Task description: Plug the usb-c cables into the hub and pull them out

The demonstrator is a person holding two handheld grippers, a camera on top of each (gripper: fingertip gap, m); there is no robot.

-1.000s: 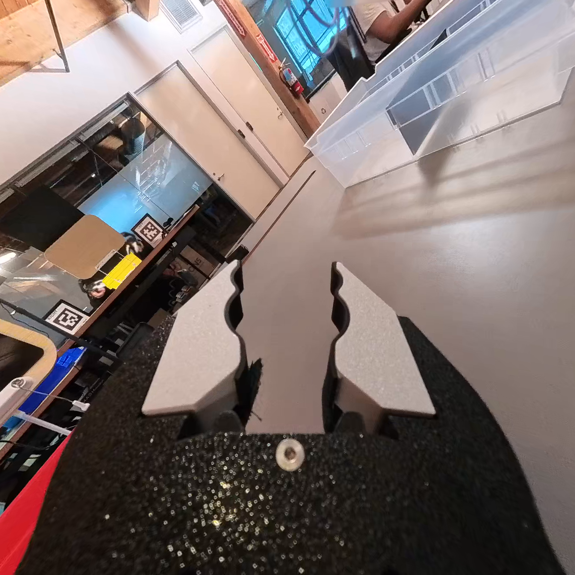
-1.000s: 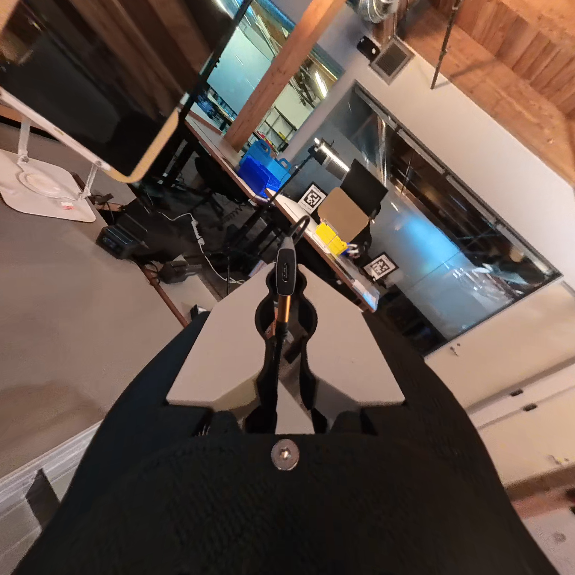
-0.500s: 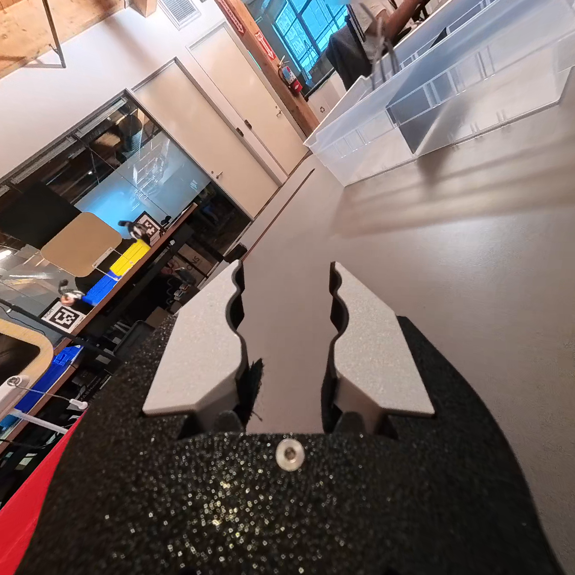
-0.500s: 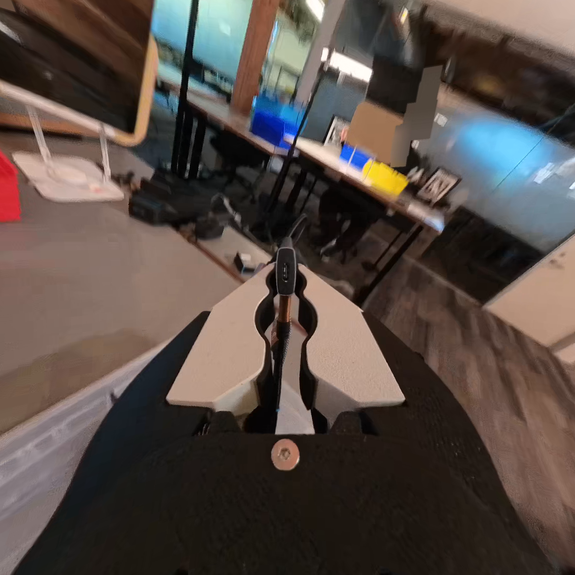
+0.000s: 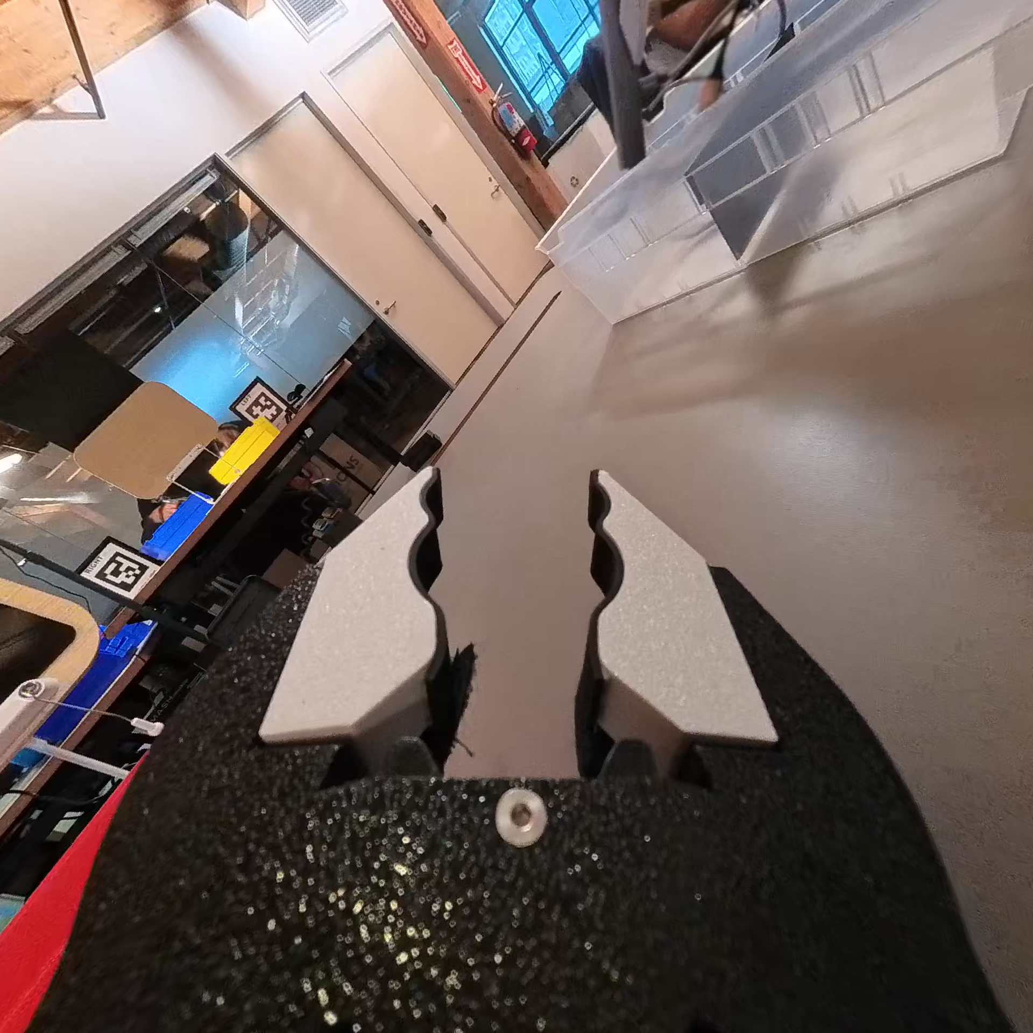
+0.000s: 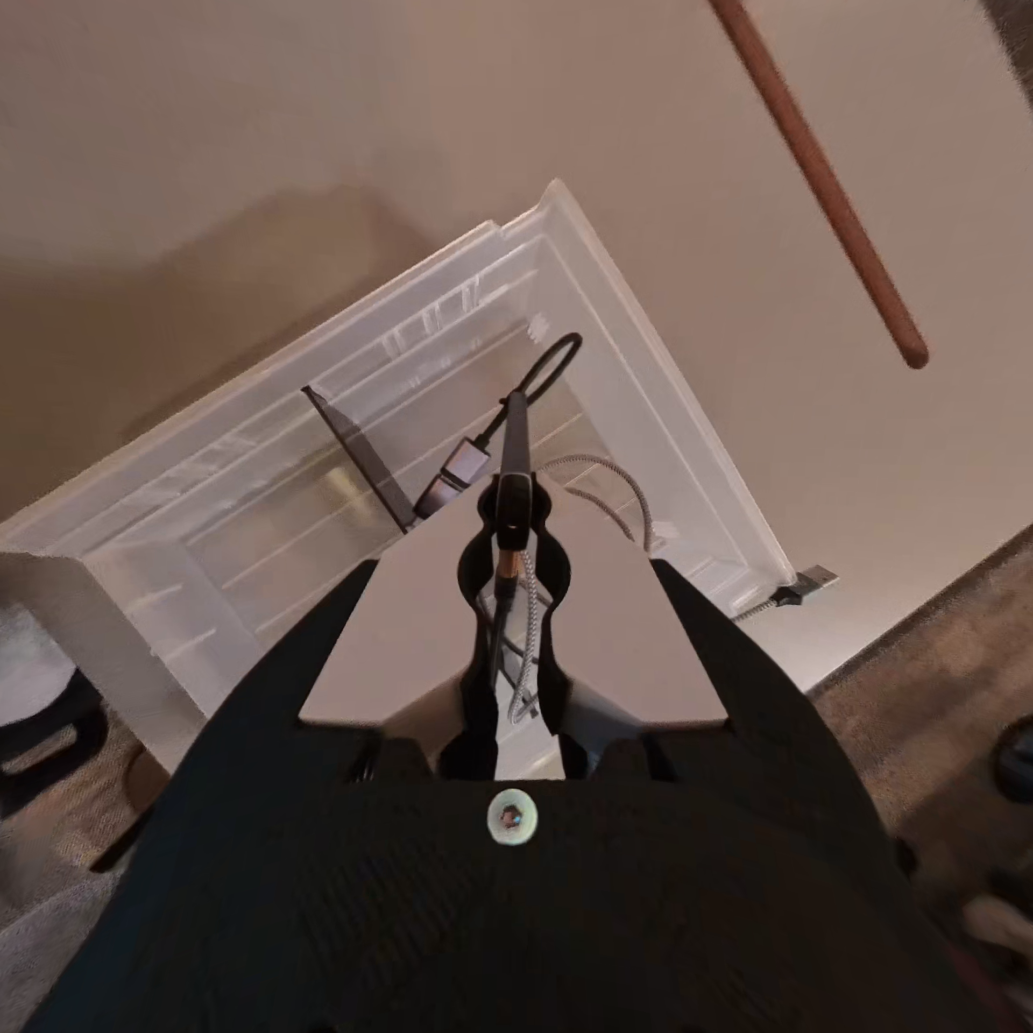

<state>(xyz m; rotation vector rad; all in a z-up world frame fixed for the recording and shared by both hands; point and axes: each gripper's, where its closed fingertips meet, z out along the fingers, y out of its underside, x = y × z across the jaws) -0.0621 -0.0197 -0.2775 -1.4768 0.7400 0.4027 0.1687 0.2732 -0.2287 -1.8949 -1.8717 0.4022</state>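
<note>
My right gripper (image 6: 513,494) is shut on a black USB-C plug (image 6: 513,520) with a copper collar; its cable runs back between the fingers. Past the plug a slim grey body, which seems to be the hub (image 6: 515,436), sticks out, and a black lead loops (image 6: 550,363) from it to a grey connector (image 6: 455,475). All this hangs above a clear plastic bin (image 6: 643,335). A braided grey cable (image 6: 609,475) lies in that bin, its end (image 6: 805,584) over the rim. My left gripper (image 5: 514,492) is open and empty, low over the grey table (image 5: 782,447).
Clear plastic bins (image 5: 838,156) stand at the table's far right in the left wrist view. A red object (image 5: 50,905) lies at the lower left. A wooden edge strip (image 6: 827,184) crosses the right wrist view. Carpeted floor (image 6: 922,643) lies beyond the table edge. The gap from one gripper's tips to the other's is roughly 40 centimeters.
My right gripper has swung from facing across the room to pointing down over the clear bin, still holding the plug. My left gripper has hardly moved and stays open.
</note>
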